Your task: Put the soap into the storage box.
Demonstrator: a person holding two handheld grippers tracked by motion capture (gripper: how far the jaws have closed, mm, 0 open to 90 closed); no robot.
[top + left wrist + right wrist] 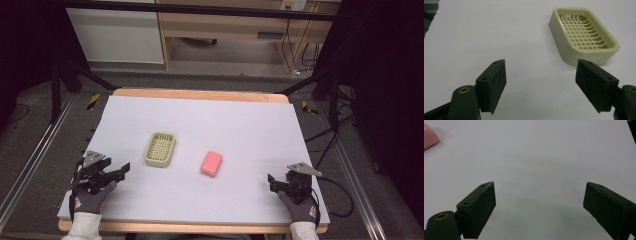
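Observation:
A cream soap dish (pixel 160 149) with a grid floor sits left of the table's middle; it holds nothing. A pink soap bar (pixel 211 163) lies flat on the white table (pixel 240 125) just right of the dish, apart from it. My left gripper (pixel 125 169) rests near the front left, open, its jaws pointing toward the dish (pixel 584 37), which lies ahead and to the right of them. My right gripper (pixel 271 181) rests near the front right, open, with nothing between its jaws. The soap's corner (pixel 429 138) peeks in at the top left of the right gripper view.
The white sheet covers a wooden table whose edge (pixel 200 93) shows at the back. Black frame legs (pixel 75 75) and cables (pixel 340 130) stand on the grey floor around it. A wooden cabinet (pixel 225 30) is behind.

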